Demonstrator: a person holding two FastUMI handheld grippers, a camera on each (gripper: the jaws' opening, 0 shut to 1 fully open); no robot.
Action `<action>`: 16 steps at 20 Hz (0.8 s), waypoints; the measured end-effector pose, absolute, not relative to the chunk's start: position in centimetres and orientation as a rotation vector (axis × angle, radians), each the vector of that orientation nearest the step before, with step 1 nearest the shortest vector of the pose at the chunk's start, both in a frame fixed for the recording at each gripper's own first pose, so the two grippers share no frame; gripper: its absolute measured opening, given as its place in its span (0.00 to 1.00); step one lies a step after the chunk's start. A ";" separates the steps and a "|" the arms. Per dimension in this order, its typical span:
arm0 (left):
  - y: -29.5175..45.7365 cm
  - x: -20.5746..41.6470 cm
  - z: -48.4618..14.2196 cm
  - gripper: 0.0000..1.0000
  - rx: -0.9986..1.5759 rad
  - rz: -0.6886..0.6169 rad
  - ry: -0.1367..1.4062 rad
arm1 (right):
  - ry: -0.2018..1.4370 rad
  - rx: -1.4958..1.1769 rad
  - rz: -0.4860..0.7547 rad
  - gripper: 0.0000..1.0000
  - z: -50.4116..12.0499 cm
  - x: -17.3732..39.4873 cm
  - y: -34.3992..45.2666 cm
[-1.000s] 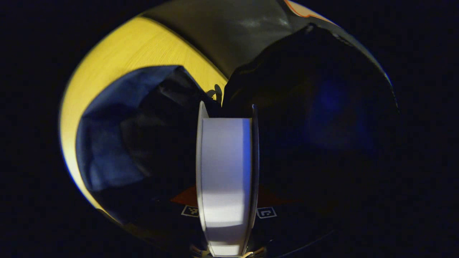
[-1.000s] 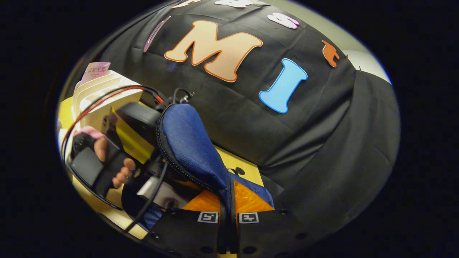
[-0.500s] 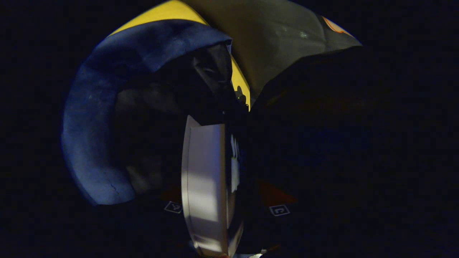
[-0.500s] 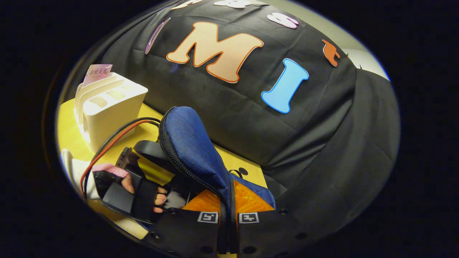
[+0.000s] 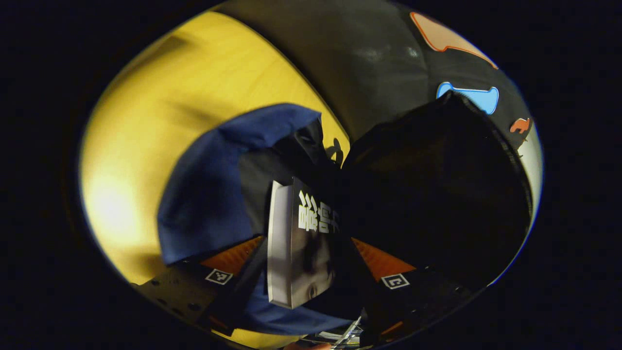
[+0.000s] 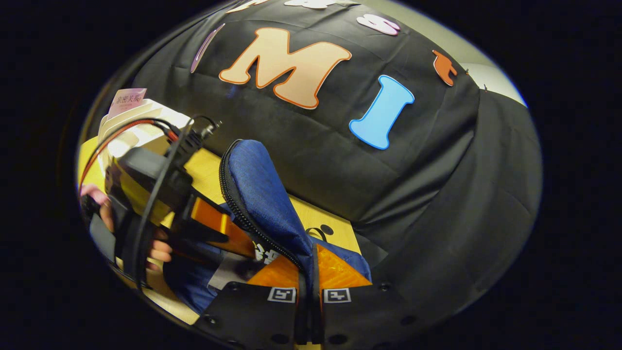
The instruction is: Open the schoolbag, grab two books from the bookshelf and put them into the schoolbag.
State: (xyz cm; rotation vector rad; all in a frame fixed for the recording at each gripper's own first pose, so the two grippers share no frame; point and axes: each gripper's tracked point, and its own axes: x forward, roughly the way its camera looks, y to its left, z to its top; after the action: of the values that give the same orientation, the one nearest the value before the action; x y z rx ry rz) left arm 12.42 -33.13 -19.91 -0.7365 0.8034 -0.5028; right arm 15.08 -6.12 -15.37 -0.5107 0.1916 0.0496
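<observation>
Left gripper view: the left tongs (image 5: 307,260) point down into the open mouth of a blue bag (image 5: 204,194) lying on a yellow bench (image 5: 146,121). Their two fingers are spread wide, one at each side of a book (image 5: 299,253) that stands on edge between them inside the bag. Neither finger presses on the book; there's a gap at both sides. The book shows a pale page edge at left and a dark cover w/ white print at right. The bag's dark lining rises around it, and a big dark flap of the bag (image 5: 437,194) fills the right side of the view. Behind is the black cloth wall (image 5: 369,58).

Right gripper view: the right tongs (image 6: 308,291) are closed narrow on the zipped rim of the bag's blue flap (image 6: 265,204), both fingers pinching it and holding it upright, so the bag stays open. The zip teeth run along the flap's left edge. To the left, farther off, a hand (image 6: 155,248) holds the left gripper, w/ red and black cables looping above it. Its fingers reach down into the bag, where a corner of the book (image 6: 238,270) is visible beside the flap. A white bookshelf (image 6: 131,121) stands on the bench at far left behind that gripper, w/ a pink book (image 6: 127,99) sticking up from it. The shelf is well apart from the bag.
</observation>
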 end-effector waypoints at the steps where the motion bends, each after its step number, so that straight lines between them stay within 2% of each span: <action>1: -32.4 11.8 -19.2 0.94 -0.726 -0.496 0.797 | 0.192 -0.515 0.048 0.05 -15.4 15.1 -6.0; 5: -29.1 9.2 -15.7 0.95 -0.668 -0.486 0.763 | 0.205 -0.526 0.048 0.06 -15.7 14.9 -6.0; 12: -26.1 5.2 -7.1 0.95 -0.535 -0.554 0.685 | 0.226 -0.514 0.013 0.05 -16.1 14.6 -6.1; 16: -22.1 4.4 -3.1 0.93 -0.491 -0.506 0.655 | 0.230 -0.516 -0.004 0.05 -16.3 14.3 -6.2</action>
State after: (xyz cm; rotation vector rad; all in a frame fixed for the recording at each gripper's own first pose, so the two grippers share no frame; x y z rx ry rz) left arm 4.43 -22.11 -3.13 -0.4908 0.6551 -0.5060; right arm 14.31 -6.19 -16.27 -0.5164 0.2302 -0.0036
